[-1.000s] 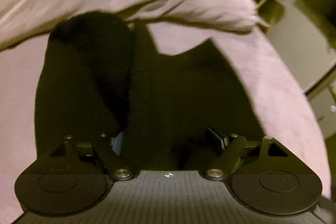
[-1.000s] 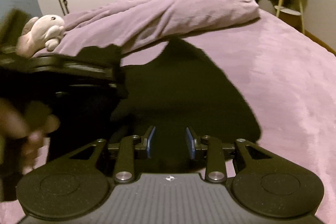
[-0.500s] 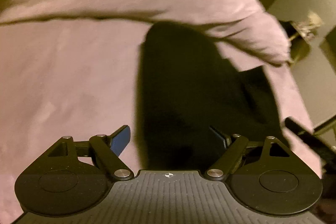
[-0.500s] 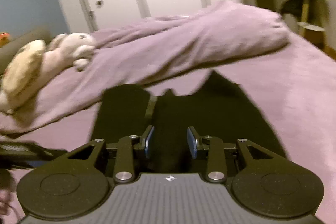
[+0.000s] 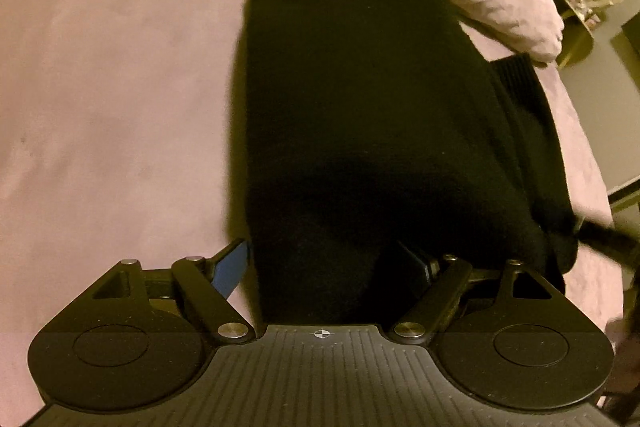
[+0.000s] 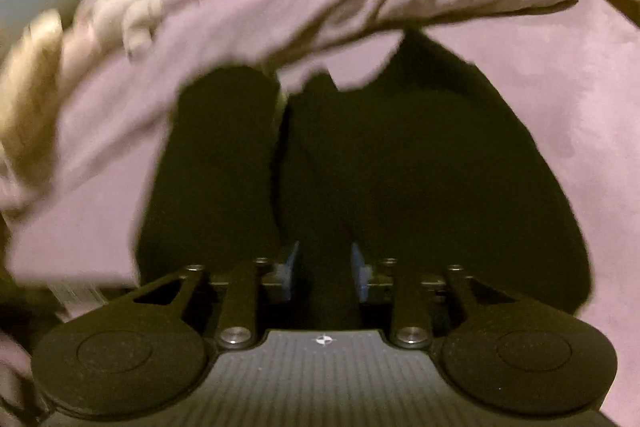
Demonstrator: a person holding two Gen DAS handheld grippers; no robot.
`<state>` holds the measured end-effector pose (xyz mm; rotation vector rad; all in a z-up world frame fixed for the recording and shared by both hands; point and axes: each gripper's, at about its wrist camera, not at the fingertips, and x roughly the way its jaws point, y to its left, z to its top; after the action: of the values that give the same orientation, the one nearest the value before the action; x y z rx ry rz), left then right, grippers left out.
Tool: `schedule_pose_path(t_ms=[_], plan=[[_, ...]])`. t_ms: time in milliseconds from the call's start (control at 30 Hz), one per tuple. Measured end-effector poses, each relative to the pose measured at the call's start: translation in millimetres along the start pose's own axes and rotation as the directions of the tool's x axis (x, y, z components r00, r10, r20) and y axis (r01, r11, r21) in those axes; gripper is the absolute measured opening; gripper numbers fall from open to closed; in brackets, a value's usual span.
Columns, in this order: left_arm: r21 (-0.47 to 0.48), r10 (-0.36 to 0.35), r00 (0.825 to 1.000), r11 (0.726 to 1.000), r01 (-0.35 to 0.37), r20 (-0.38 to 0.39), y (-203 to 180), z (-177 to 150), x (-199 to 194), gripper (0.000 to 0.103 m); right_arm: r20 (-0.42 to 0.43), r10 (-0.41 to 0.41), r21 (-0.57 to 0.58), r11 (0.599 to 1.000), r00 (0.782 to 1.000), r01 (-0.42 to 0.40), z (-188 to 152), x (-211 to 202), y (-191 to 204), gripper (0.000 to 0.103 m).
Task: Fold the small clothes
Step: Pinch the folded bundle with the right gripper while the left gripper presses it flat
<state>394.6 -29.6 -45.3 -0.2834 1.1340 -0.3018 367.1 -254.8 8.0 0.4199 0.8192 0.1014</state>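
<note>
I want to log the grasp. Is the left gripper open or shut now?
Open. The left gripper has its blue pads spread wide, with the black garment lying between them on the purple bedspread.

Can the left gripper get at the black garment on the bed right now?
Probably yes: the left gripper is open with the black garment already lying between its fingers on the purple bedspread, nothing in between.

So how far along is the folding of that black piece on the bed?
Partly done. In the left wrist view one side of the black garment looks already folded over, a ribbed edge showing beside it. In hand: both grippers, left gripper and right gripper, sit open over its near edge on the purple bedspread, gripping nothing. Left: further folds and tidying; the final shape isn't visible yet.
</note>
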Motion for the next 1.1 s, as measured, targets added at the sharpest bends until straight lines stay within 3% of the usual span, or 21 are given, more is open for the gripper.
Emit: schedule_pose_path(t_ms=[100,167,233,333,400,500,567,600,700,733,800,833,867,933,1100], plan=[[-0.004,0.003,1.0,1.0,-0.003,-0.003,-4,-2,1,0.084,-0.018,0.103,0.028,0.994,0.995,-0.102,16,22,8,0.054],[0.004,0.006,1.0,1.0,-0.006,-0.002,-4,-5,2,0.084,-0.066,0.151,0.039,0.988,0.986,-0.149,23,45,11,0.07],[0.014,0.007,1.0,1.0,-0.007,-0.001,-2,-5,1,0.085,-0.108,0.172,0.077,0.983,0.979,-0.164,26,67,11,0.069],[0.022,0.018,1.0,1.0,-0.018,-0.008,-5,-5,1,0.085,-0.107,0.163,0.062,0.986,0.981,-0.157,25,75,18,0.018],[0.036,0.027,1.0,0.999,-0.027,0.011,-8,-3,-9,0.084,-0.05,0.118,-0.039,0.992,0.992,-0.12,22,60,27,0.016],[0.069,0.011,0.992,0.997,-0.02,0.126,-16,3,-40,0.086,0.011,0.029,-0.144,0.989,1.0,-0.027,20,38,32,0.015],[0.107,0.031,0.986,0.993,-0.049,0.167,-21,11,-47,0.088,0.052,-0.08,-0.218,0.972,0.995,0.09,16,30,31,0.008],[0.121,0.04,0.985,0.991,-0.061,0.169,-23,14,-44,0.088,0.056,-0.12,-0.239,0.962,0.991,0.13,14,31,28,0.009],[0.123,0.026,0.995,0.992,-0.038,0.098,-25,20,-16,0.087,-0.018,-0.114,-0.187,0.976,0.993,0.109,12,47,18,0.011],[0.13,0.025,0.998,0.991,-0.032,0.059,-25,19,-1,0.089,-0.007,-0.129,-0.22,0.968,0.992,0.124,12,47,21,0.012],[0.149,0.072,0.996,0.986,-0.08,0.058,-26,14,13,0.09,0.019,-0.116,-0.215,0.969,0.993,0.117,16,37,20,0.026],[0.142,0.068,0.996,0.987,-0.077,0.064,-24,13,15,0.091,0.032,-0.121,-0.201,0.972,0.992,0.125,18,30,15,0.043],[0.126,0.059,0.996,0.99,-0.067,0.064,-22,14,14,0.091,0.052,-0.132,-0.189,0.972,0.99,0.139,20,25,9,0.053],[0.093,0.044,0.997,0.994,-0.049,0.056,-16,14,13,0.091,0.068,-0.136,-0.154,0.977,0.988,0.145,22,17,-5,0.063],[0.059,0.043,0.998,0.997,-0.045,0.045,-16,13,15,0.092,-0.052,0.007,-0.022,1.0,0.999,-0.008,22,35,-31,0.073]])
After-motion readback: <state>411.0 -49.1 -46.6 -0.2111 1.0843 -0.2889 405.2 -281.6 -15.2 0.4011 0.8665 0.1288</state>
